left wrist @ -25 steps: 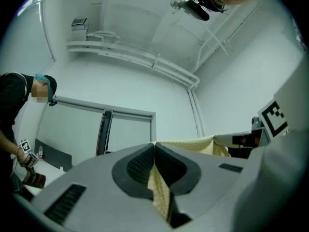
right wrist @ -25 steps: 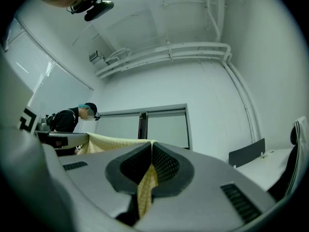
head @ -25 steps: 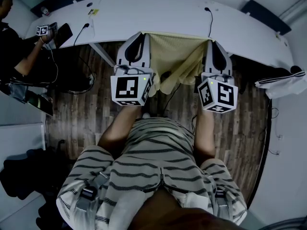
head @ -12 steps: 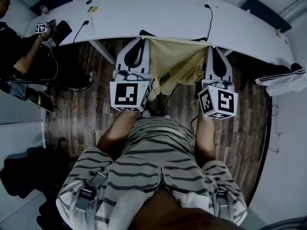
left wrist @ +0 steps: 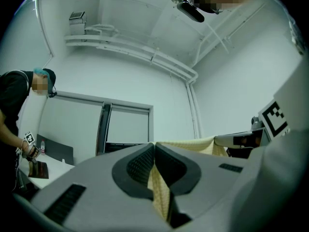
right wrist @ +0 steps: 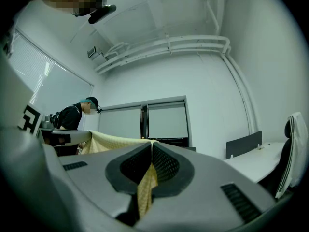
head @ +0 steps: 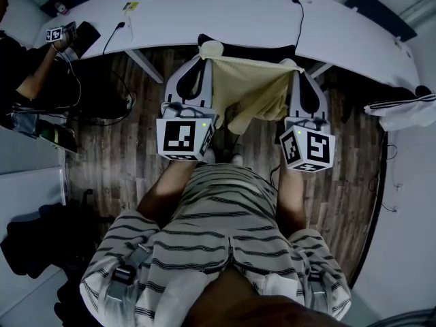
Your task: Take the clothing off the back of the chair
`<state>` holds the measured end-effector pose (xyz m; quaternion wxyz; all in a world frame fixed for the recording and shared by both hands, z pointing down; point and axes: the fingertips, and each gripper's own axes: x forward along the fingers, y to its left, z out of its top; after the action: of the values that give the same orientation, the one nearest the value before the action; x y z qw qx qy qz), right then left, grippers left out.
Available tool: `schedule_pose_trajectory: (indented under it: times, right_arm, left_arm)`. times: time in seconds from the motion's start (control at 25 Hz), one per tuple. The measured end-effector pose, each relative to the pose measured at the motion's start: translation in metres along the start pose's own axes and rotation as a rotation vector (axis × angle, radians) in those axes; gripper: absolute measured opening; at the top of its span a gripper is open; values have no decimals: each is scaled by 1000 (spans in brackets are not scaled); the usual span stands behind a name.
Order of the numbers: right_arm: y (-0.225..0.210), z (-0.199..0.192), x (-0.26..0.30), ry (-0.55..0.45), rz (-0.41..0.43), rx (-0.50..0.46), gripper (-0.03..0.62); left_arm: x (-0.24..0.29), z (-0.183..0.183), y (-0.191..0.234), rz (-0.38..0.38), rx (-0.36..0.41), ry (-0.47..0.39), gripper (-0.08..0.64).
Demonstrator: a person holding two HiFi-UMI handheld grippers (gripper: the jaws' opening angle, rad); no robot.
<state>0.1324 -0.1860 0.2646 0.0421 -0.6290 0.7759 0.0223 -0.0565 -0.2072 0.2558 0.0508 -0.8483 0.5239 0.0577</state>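
a person's left claw (head: pixel 202 58) and right claw (head: pixel 298 67) were each pressed shut on a top corner of a pale yellow knitted garment (head: pixel 248 87). they held it stretched taut just on the near side of the black chair back (head: pixel 245 51), and its lower part hung loose below that level. each claw's own camera showed only a thin fold of the fabric pinched between the ribbed pads (left wrist: pixel 137 166).

the likeliest trouble, judging from that narrow bite, was a corner sliding out if the two claws drew further apart or tugged unevenly, which would drop one side onto the floor. the sagging hem might also have caught on the chair back if the garment were carried off low. whether the garment's far edge had fully cleared the chair back could not be told from above.

counted in the scene were two claws, one yellow garment and one chair back. one long white curved tabletop (head: pixel 238 9) lay just beyond the chair back. one white garment with dark stripes (head: pixel 400 111) was draped well to the right of the chair back, and one second person (head: pixel 27 73) stood well to its left.
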Motion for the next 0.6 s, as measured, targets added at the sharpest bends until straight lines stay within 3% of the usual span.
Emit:
schedule_pose_trajectory:
  times: [0.6]
  right_arm:
    - [9,-37,-22,79,6,21,21]
  left_arm:
    - [-23,-33,-6,3,-16,80,26]
